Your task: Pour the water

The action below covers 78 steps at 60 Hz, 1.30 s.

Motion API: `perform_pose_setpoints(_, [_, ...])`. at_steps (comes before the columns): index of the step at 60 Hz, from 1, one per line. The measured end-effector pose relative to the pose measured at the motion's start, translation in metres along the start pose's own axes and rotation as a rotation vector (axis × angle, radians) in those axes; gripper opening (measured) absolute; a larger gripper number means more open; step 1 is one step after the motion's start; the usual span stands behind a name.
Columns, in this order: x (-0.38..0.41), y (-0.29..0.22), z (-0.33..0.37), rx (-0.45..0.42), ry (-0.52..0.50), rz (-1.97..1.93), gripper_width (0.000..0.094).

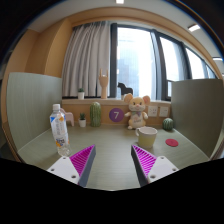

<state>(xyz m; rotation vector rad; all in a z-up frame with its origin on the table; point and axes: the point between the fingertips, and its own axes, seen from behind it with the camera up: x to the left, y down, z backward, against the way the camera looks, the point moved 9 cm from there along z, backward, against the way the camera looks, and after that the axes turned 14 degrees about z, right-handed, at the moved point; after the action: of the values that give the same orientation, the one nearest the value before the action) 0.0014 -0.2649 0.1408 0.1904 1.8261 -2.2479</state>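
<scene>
— What does the bottle (59, 127) look like?
— Clear plastic, white cap, bright label, upright on the table (110, 150), ahead-left of the fingers.
— And the gripper (113, 160)?
— Jaws apart, holding nothing. A pale cup (148, 135) stands ahead-right.

Gripper (113, 160) held level above the near edge of the desk, pointing forward. Its two fingers stand apart with a clear gap between them; magenta pads (81, 158) face inward on each finger. Nothing lies between the fingers.
</scene>
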Motion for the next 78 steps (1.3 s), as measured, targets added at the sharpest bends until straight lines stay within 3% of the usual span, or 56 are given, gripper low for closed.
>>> perform_pose_setpoints(30, [0.172,-0.016,-0.035,-0.059,-0.194,0.015,0.0727])
perform_pose_setpoints(64, [0.213,-0.051,-0.144,-0.069,-0.160,0.011,0.0725])
perform_pose_setpoints(78, [0.209,-0.057,-0.156,-0.116,-0.136,0.066,0.0412])
